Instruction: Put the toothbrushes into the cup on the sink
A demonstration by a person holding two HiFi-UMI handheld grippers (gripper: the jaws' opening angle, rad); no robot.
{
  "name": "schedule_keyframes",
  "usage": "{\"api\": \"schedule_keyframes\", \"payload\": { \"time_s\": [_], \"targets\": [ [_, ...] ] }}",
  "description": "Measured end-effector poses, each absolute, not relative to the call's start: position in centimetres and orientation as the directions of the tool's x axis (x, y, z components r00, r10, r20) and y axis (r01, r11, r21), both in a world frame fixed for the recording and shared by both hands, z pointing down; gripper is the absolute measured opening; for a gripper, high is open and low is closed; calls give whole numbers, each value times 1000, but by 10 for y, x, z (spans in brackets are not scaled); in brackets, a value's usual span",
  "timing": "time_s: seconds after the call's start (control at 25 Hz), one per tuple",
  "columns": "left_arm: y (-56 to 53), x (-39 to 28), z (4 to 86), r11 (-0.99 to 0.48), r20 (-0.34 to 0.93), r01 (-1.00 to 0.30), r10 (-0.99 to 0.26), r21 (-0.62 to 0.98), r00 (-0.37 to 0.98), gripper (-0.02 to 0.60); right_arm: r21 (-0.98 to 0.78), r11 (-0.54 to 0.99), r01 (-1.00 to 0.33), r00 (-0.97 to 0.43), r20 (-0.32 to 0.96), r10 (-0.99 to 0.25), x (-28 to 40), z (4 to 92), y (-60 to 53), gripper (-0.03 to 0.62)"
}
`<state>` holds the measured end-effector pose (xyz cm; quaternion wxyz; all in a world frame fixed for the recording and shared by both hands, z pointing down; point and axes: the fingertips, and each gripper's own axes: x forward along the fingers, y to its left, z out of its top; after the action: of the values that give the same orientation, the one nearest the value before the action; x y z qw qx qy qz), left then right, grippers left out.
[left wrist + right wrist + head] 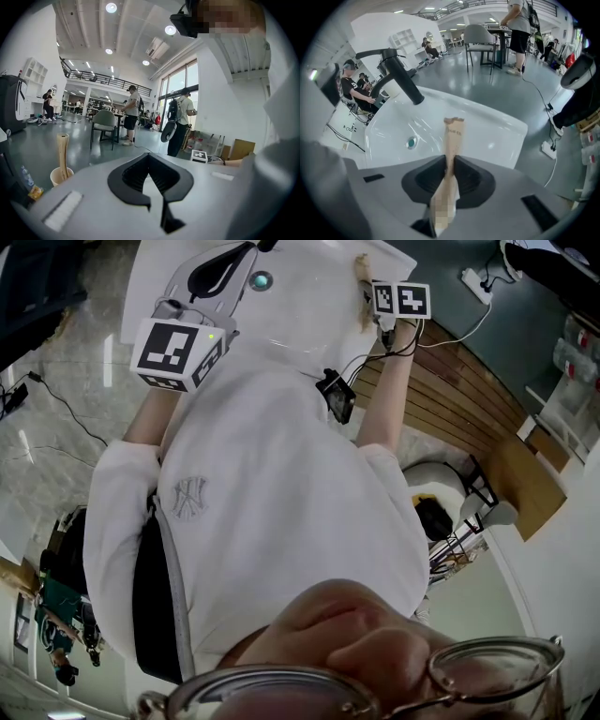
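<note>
The right tool (451, 158) was clamped on a paper-wrapped toothbrush (453, 133), which stood up between its jaws above the white sink (492, 136). The brush's lower end was hard to make out. A black faucet (396, 70) stood at the basin's rim. The left tool (149, 157) had its jaws together with nothing between them. Beyond it, to the left, a pale cup (60, 176) held a second toothbrush (63, 150) upright. The cup's base was cut off by the tool's body.
</note>
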<state>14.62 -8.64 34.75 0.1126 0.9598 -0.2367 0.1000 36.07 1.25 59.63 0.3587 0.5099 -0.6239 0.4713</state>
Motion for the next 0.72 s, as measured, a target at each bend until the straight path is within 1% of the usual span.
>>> {"api": "schedule_keyframes", "payload": {
  "time_s": [0.12,0.24,0.48,0.72],
  "targets": [
    [-87,145,346,-862,245,-478,-433,169,867,9,-222,35,-975,-220,919,-328,361,590,12,57],
    [-89,142,346,-863,243,-476,-431,172,869,9,-248,5,-969,-227,877,-424,360,577,6,55],
    [-88,141,345,-869,236,-464,-421,171,876,9,-325,-57,-944,-197,694,-693,365,525,-10,55],
    [-87,140,342,-873,227,-457,-416,169,880,9,-325,-69,-943,-128,546,-828,368,472,-16,55]
  ]
}}
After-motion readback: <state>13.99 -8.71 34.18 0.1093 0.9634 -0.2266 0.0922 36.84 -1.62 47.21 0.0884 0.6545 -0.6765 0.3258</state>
